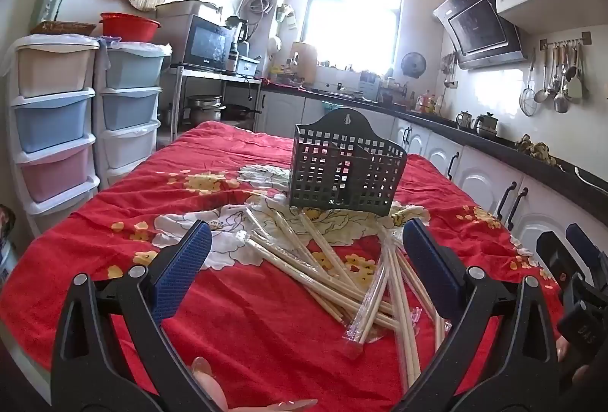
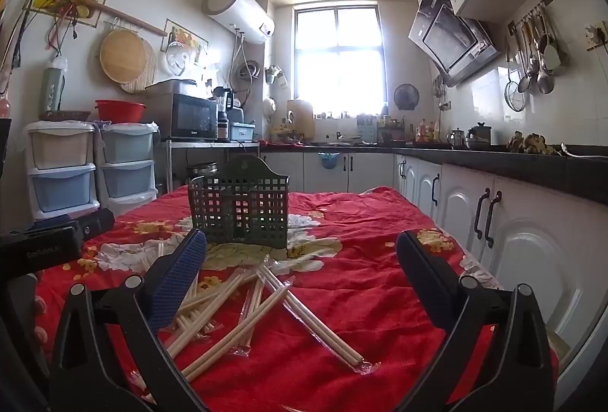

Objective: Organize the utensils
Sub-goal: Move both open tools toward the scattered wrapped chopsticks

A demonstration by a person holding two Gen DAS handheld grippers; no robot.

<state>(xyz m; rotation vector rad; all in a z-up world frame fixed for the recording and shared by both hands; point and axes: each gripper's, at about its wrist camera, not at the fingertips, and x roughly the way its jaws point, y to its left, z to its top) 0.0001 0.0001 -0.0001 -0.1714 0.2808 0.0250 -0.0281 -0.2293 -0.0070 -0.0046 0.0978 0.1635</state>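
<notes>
I hold my left gripper (image 1: 306,262) and my right gripper (image 2: 302,262) spread wide, nothing between their fingers. Both hover low over the red flowered cloth (image 1: 235,336). The wrapped chopsticks (image 1: 342,282) lie in a loose, crossed heap on the cloth just ahead of me. Behind them stands the dark green basket (image 1: 347,168), upright and near the heap.
</notes>
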